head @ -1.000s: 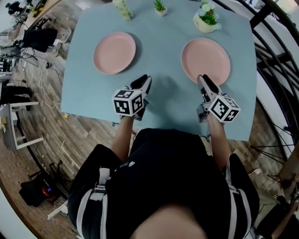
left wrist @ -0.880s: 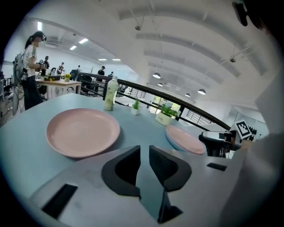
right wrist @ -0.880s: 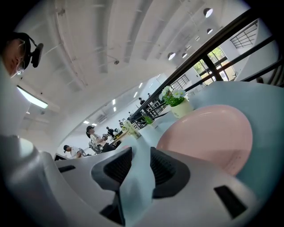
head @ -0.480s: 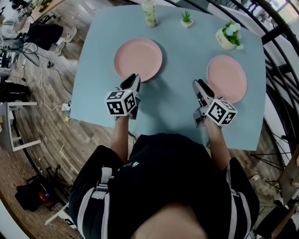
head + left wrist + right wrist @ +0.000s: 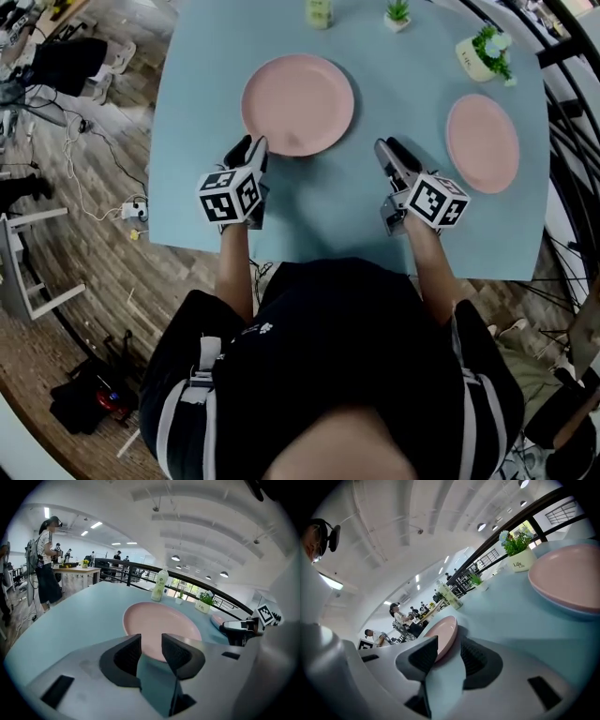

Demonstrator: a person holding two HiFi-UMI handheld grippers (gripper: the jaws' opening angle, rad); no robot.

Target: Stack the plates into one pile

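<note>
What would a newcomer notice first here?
One round pink plate lies just ahead of the left gripper on the pale blue table; a second pink plate sits right of the right gripper. Both grippers carry black-and-white marker cubes; the left gripper's jaws have just been opening, nothing between them.

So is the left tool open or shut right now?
Open: the left tool has just been opening; its jaws stand apart, nothing clamped between them, the pink plate just ahead.

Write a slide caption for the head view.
Left tool, empty jaws just opened, beside the left pink plate; right tool hovers over the blue table between it and the right plate.
</note>
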